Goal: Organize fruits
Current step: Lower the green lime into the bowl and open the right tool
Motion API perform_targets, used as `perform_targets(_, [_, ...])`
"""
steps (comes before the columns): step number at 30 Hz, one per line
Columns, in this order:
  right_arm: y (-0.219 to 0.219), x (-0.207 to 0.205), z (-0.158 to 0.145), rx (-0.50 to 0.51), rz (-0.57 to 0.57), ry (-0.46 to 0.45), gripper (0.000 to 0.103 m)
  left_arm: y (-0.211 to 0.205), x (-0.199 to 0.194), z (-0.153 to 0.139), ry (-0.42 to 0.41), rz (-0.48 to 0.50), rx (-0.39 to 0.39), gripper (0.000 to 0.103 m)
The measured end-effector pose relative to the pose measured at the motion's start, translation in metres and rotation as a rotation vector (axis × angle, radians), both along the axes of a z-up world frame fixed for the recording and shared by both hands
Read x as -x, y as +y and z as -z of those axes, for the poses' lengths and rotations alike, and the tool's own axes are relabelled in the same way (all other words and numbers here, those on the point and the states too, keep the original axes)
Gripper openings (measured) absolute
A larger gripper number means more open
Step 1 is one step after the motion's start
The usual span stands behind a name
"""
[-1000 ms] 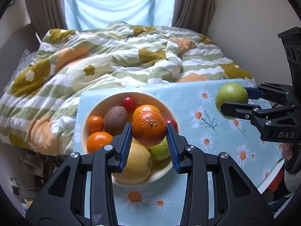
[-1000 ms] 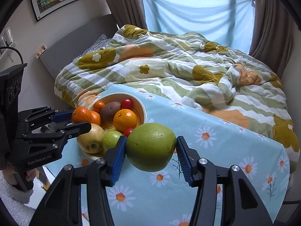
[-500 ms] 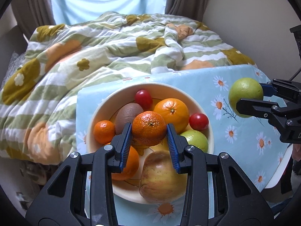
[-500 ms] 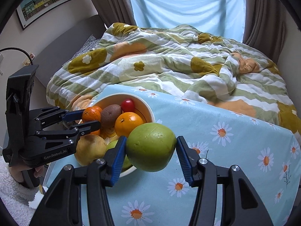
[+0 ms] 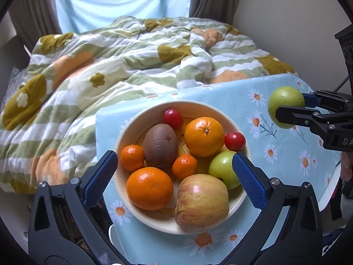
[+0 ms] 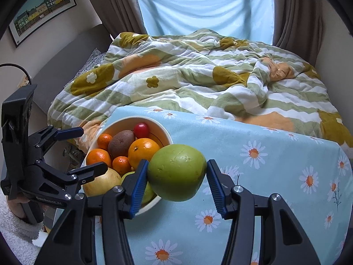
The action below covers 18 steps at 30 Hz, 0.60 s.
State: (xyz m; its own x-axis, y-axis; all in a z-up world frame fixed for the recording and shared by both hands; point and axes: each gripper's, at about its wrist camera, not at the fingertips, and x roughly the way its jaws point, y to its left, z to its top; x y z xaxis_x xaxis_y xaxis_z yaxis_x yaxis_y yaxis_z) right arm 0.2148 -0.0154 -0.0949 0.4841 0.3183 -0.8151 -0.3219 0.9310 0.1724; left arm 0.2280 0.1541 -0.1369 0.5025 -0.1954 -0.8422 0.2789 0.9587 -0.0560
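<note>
- Bedroom setting: rumpled flower-and-stripe quilt (image 6: 198, 81) spreading across the far half of both views, pale blue curtain over the window behind it, framed picture (image 6: 42, 8) hanging far left on the wall.
- Near side: table under a light blue daisy-print cloth (image 6: 275, 176), carrying a cream bowl (image 5: 132, 123) at its left end.
- Already lying in the bowl: small tangerine (image 5: 184, 167) near the middle, larger orange (image 5: 204, 136) behind it, another orange (image 5: 149, 188) at the near left, a further little tangerine (image 5: 132, 158) at the left rim, brown kiwi (image 5: 160, 146), two red tomatoes, far (image 5: 173, 117) and right (image 5: 235, 141), green apple (image 5: 221, 169) at the right, and yellow-red apple (image 5: 201, 202) nearest.
- Left gripper (image 5: 174, 176) hovering just above the bowl, jaws opening wide with nothing clamped between the blue pads, only the bowl's fruit showing below them.
- Right gripper (image 6: 176, 178) clamping a big green fruit (image 6: 176, 172) firmly between both pads, holding it above the cloth just right of the bowl's near rim.
- Judging progress as nearly finished: almost all fruit gathered, the green fruit apparently the one piece left to place; no loose fruit showing on the cloth.
- Standing in the way: bowl looking crowded, with little free room remaining, so likely needing the green fruit set on top of the pile and risking a roll-off.
- Also crowding the approach: left gripper hanging over the bowl, probably needing to clear out first.
- Fluffy white sleeve (image 6: 13, 227) showing at the near left edge, behind the left gripper's handle.
</note>
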Motion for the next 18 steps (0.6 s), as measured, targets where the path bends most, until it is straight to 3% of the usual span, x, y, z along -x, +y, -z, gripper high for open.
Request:
perform_targets(10, [0.029, 0.0, -0.007, -0.007, -0.065, -0.014, 0.049, 0.028, 0.031, -0.01, 0.004, -0.064, -0.015, 0.103])
perform_targets(18, [0.065, -0.005, 0.004, -0.025, -0.16, 0.0, 0.049, 0.044, 0.054, -0.012, 0.008, -0.121, -0.015, 0.103])
